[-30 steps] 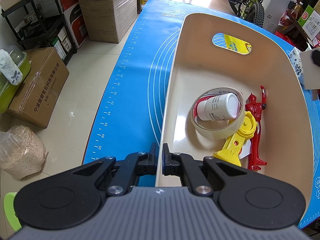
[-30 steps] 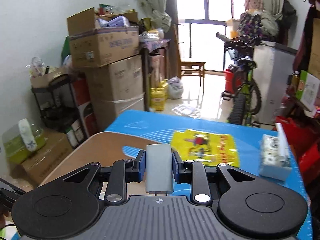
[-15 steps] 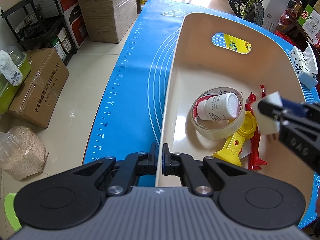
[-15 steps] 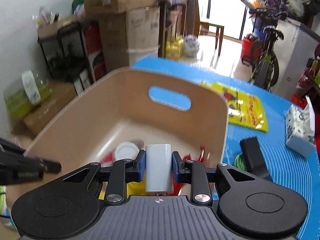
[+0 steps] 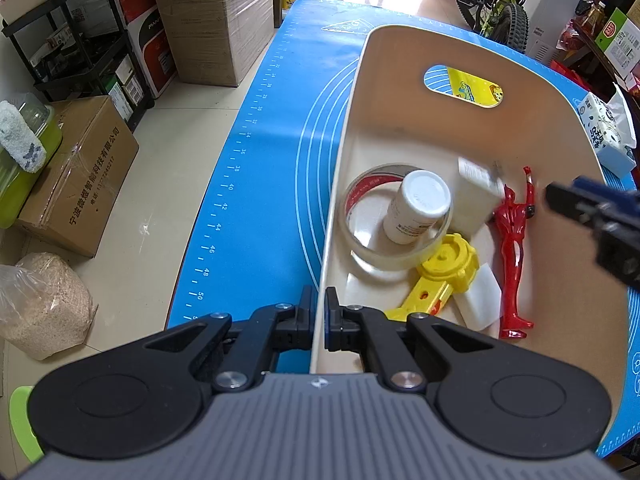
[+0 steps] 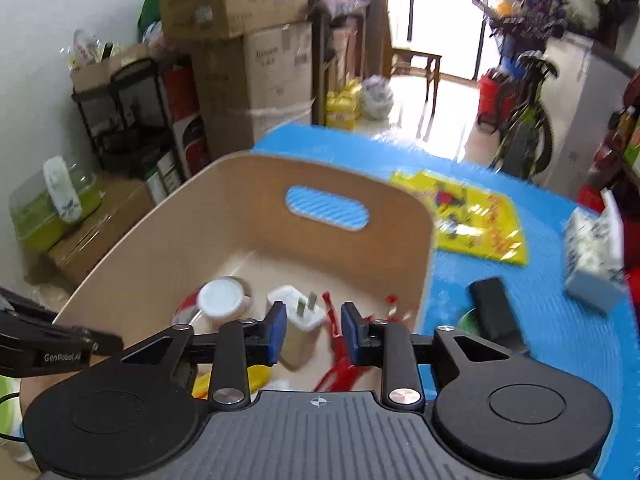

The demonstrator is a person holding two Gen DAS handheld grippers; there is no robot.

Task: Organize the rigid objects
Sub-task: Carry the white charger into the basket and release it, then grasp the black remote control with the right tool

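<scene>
A beige bin [image 5: 400, 120] stands on the blue mat [image 5: 272, 168]. My left gripper [image 5: 318, 312] is shut on the bin's near left rim. Inside lie a tape roll [image 5: 360, 200], a white bottle [image 5: 416, 204], a yellow tool [image 5: 444, 272], a red figure [image 5: 514, 248] and a white plug charger [image 5: 476, 196]. My right gripper [image 6: 312, 330] is open and empty above the bin, with the white plug charger [image 6: 300, 320] below its fingers. It shows at the right edge of the left wrist view [image 5: 592, 216].
On the mat right of the bin [image 6: 340, 256] lie a black block [image 6: 494, 312], a yellow packet [image 6: 476, 216] and a tissue pack [image 6: 592, 252]. Cardboard boxes [image 5: 80, 168], a black shelf [image 5: 80, 40] and a bicycle [image 5: 496, 4] stand around the table.
My right gripper carried the white charger over the bin, opened and let it go; the charger now lies inside beside the bottle. My left gripper kept its hold on the rim.
</scene>
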